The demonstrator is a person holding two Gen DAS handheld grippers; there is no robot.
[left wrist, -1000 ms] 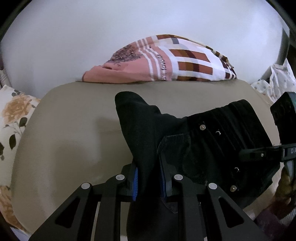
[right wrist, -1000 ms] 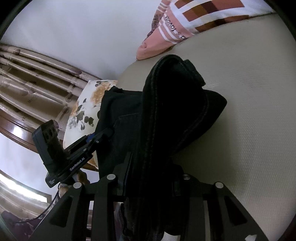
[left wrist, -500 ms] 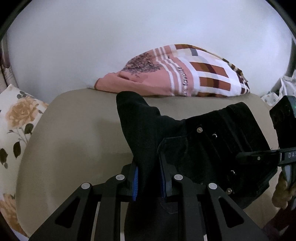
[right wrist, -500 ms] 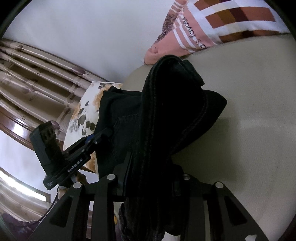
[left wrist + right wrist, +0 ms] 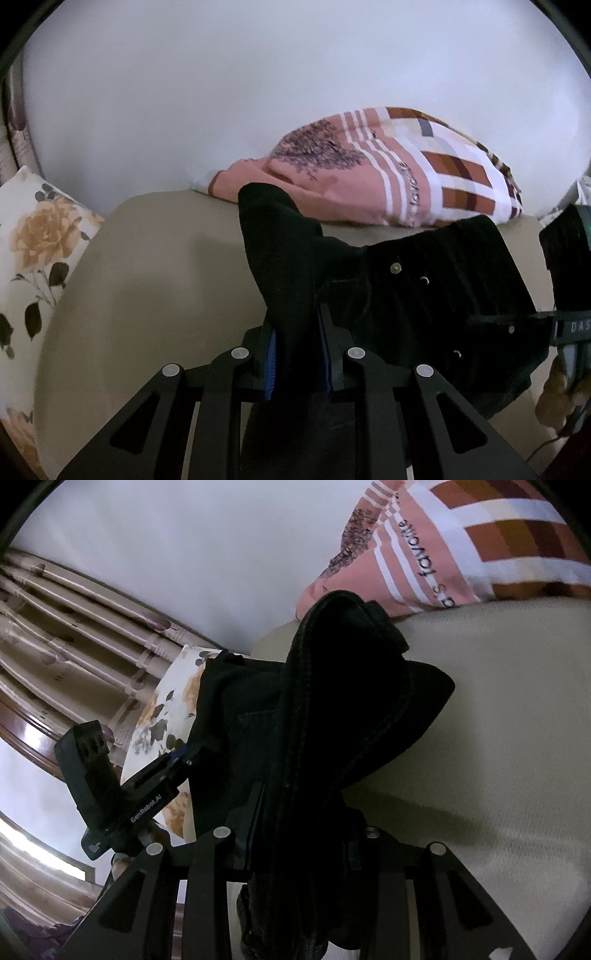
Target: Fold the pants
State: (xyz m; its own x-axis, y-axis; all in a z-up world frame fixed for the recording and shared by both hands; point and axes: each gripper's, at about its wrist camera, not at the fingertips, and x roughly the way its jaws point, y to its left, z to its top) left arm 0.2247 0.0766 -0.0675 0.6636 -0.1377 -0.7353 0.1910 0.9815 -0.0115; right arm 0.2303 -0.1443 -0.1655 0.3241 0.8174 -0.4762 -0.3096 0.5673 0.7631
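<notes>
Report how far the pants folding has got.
Done: both grippers have a grip. The left gripper and right gripper are each shut on the black pants, held bunched above the beige surface. Left: spread them flat and fold; no neat fold shows yet.

Bare beige bed [image 5: 147, 295] lies open leftward; pink pillow [image 5: 388, 184] blocks ahead by the wall.

A beige bed surface [image 5: 147, 295] meets a plain white wall [image 5: 295, 92]. A pink patterned pillow [image 5: 388, 177] lies against that wall; left of the bed, a floral cushion [image 5: 40, 240] and curtains [image 5: 74, 627].
</notes>
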